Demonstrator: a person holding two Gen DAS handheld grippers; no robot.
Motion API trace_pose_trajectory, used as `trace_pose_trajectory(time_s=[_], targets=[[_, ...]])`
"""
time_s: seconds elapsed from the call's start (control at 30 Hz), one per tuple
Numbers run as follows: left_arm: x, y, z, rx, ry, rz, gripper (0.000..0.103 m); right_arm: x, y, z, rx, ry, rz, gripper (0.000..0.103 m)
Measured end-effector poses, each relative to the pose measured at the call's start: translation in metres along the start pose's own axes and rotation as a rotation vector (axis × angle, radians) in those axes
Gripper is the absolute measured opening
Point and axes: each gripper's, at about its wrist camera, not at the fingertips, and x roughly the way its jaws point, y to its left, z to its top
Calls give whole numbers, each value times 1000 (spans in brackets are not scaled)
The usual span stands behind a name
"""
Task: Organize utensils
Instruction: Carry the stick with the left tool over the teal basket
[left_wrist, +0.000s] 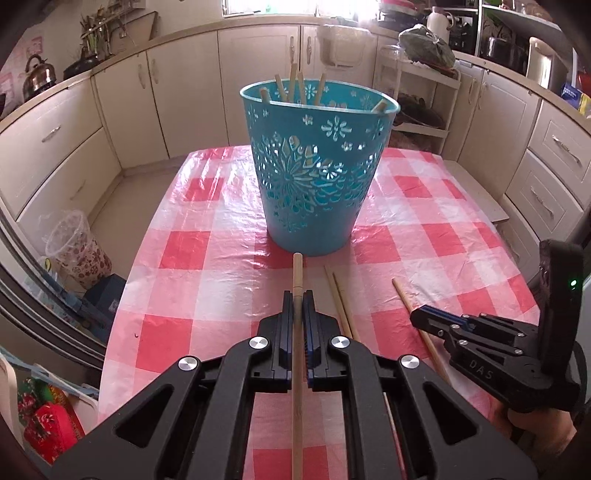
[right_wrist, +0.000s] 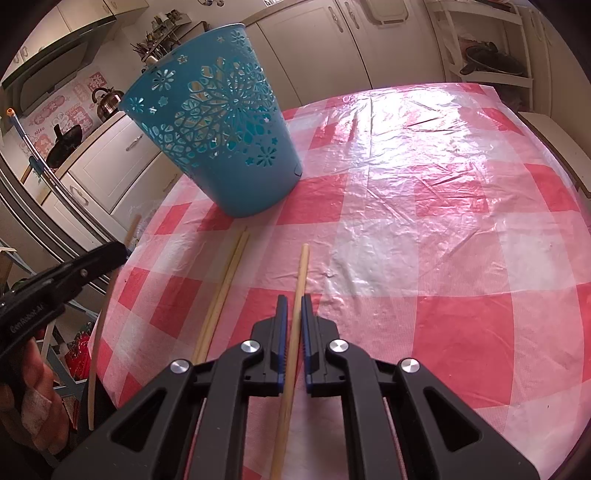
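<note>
A teal cut-out basket (left_wrist: 317, 162) stands on the checked table and holds several wooden chopsticks (left_wrist: 295, 86); it also shows in the right wrist view (right_wrist: 225, 136). My left gripper (left_wrist: 298, 295) is shut on a wooden chopstick (left_wrist: 297, 273) that points at the basket's base, held above the table. My right gripper (right_wrist: 291, 301) is shut on another chopstick (right_wrist: 300, 273) low over the table; in the left wrist view it shows at the right (left_wrist: 417, 314). A pair of chopsticks (right_wrist: 225, 280) lies on the cloth between the grippers, seen also in the left wrist view (left_wrist: 340, 299).
The table has a red and white checked plastic cloth (right_wrist: 424, 206). Kitchen cabinets (left_wrist: 184, 92) run around the room. A shelf rack (left_wrist: 421, 96) stands behind the table. A clear cup and boxes (left_wrist: 74, 247) sit on the floor to the left.
</note>
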Motion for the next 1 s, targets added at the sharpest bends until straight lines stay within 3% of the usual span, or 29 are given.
trace_pose_trajectory(time_s=[0.27,0.53,1.0], targets=[[-47,7,29,-48,-155,-79,5,0,0,0,-1,1,1,8],[-96,18,82,-103,-362,-120,5,-2,2,0,-10,0,5,12],[-72,21,183,-238,-562,-102,5,1,1,1,2,0,36,17]])
